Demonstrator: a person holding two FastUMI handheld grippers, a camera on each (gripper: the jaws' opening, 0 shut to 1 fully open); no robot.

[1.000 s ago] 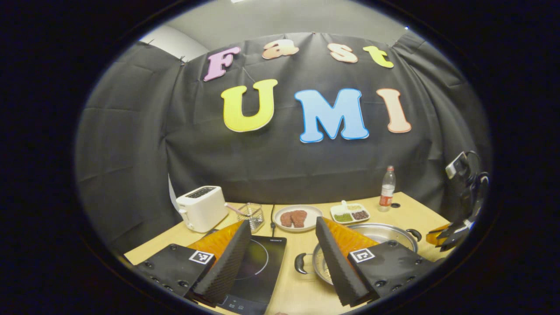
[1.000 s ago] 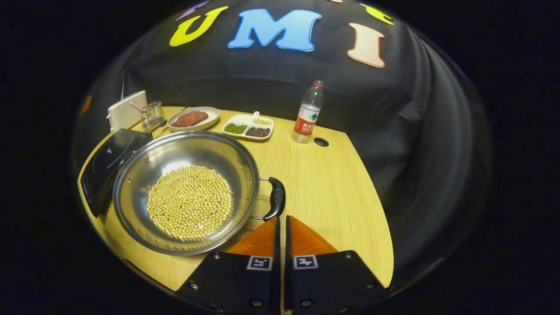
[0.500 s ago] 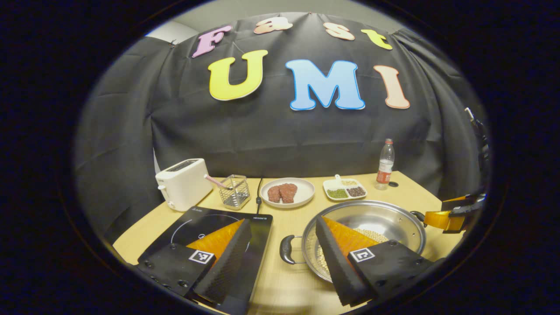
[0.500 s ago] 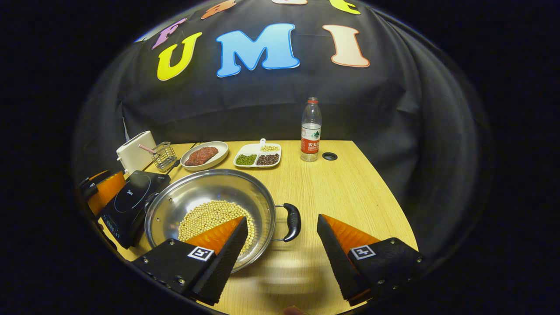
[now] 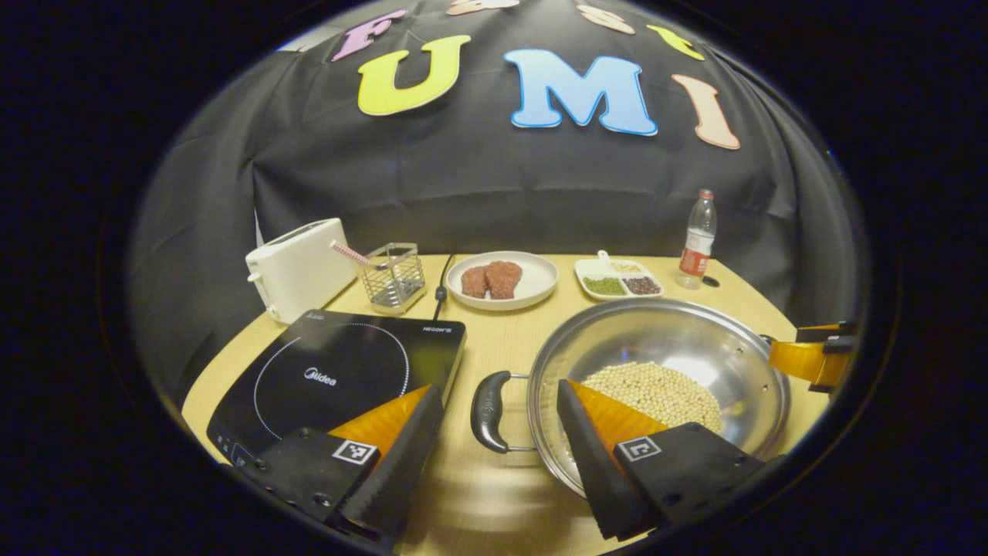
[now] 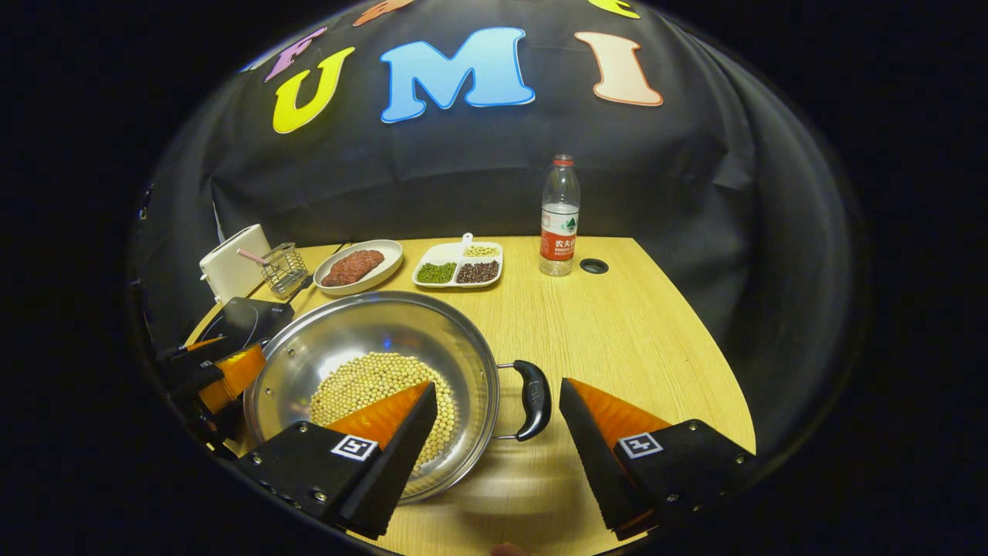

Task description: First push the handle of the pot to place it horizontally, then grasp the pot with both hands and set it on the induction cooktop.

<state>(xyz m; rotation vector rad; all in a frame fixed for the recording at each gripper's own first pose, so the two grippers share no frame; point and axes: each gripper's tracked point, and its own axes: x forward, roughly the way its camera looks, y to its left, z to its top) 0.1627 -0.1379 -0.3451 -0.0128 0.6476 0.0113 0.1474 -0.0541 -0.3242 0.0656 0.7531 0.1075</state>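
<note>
The pot [image 5: 660,386] sits on the tabletop [image 6: 617,324] just beside the induction cooktop [image 5: 340,371], to that cooktop's right in the left gripper view, with a layer of pale beans [image 6: 374,386] across its bottom. Its two black handles lie out to the sides: the left handle [image 5: 488,400] points toward the cooktop, the right handle [image 6: 532,388] toward the bare tabletop.

The left tool [image 5: 498,432] is spread wide and holds nothing; one finger hangs over the cooktop's near corner, the other over the pot's near rim, and the left handle lies in the gap between them. A second ago this view looked higher at the wall and the pot was half hidden; now the camera is lower and closer, and the pot and cooktop loom larger.

The right tool [image 6: 498,421] is likewise spread wide and grips nothing, with the right handle between its fingers, one finger over the beans and one over bare tabletop. A second ago its fingers were pressed together just behind that handle; half a second ago they had already parted, and the handle now sits slightly nearer the gap.

Along the back stand a toaster [image 5: 297,266], a wire basket [image 5: 394,274], a plate of meat [image 5: 502,279], a divided dish [image 6: 459,266] and a water bottle [image 6: 559,216].
</note>
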